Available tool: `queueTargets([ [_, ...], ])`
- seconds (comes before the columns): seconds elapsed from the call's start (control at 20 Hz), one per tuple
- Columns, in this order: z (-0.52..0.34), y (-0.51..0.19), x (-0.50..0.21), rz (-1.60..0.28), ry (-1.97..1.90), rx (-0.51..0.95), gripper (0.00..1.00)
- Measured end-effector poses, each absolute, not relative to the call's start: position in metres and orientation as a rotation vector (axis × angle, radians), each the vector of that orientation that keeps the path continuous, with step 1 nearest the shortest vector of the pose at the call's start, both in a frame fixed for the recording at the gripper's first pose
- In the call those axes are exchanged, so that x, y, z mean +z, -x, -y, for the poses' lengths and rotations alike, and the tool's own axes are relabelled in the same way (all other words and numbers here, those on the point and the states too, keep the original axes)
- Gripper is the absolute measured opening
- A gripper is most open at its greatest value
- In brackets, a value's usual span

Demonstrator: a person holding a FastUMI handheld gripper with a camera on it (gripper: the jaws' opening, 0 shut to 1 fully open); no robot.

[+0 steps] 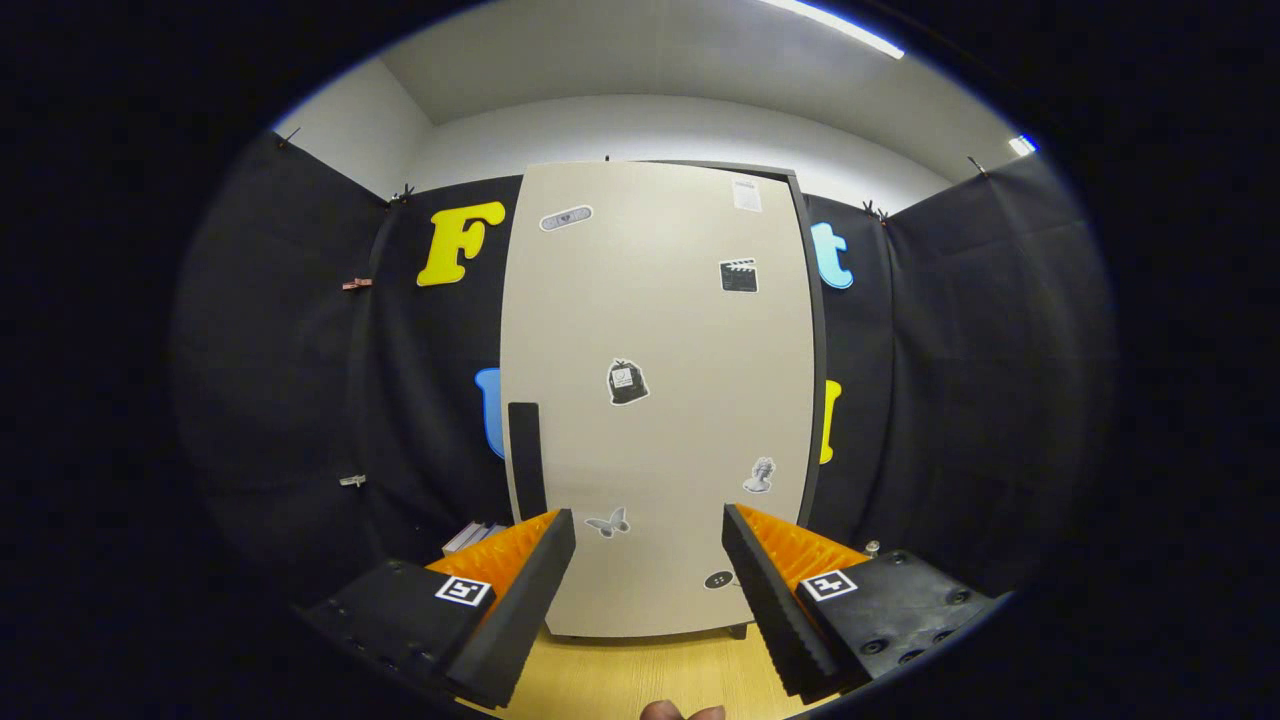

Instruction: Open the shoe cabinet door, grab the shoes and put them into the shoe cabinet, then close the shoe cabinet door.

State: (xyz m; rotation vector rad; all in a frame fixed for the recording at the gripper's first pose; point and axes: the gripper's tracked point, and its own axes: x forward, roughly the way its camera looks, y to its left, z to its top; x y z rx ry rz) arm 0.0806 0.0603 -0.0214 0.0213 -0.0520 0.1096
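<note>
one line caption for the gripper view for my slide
Open gripper faces the closed, sticker-dotted shoe cabinet door, its dark handle beyond the fingers.

Staged recording booth inside an office-like room. Black cloth wall (950, 400) pinned up from 9 to 3 o'clock; plain white room walls and a ceiling strip light (840, 27) at 12 to 1 o'clock. Sticker-covered shoe cabinet (660, 400) stands alone on wood-look floor (640, 670).

The gripper (649, 528) points level ahead, its fingers (530, 590) spread wide, holding nothing.
</note>
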Motion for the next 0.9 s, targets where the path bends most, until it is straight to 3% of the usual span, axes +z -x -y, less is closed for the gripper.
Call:
queueTargets([
  [0.9, -0.0679, -0.0817, -0.0232, 0.049, -0.039, 0.130, 0.96],
])
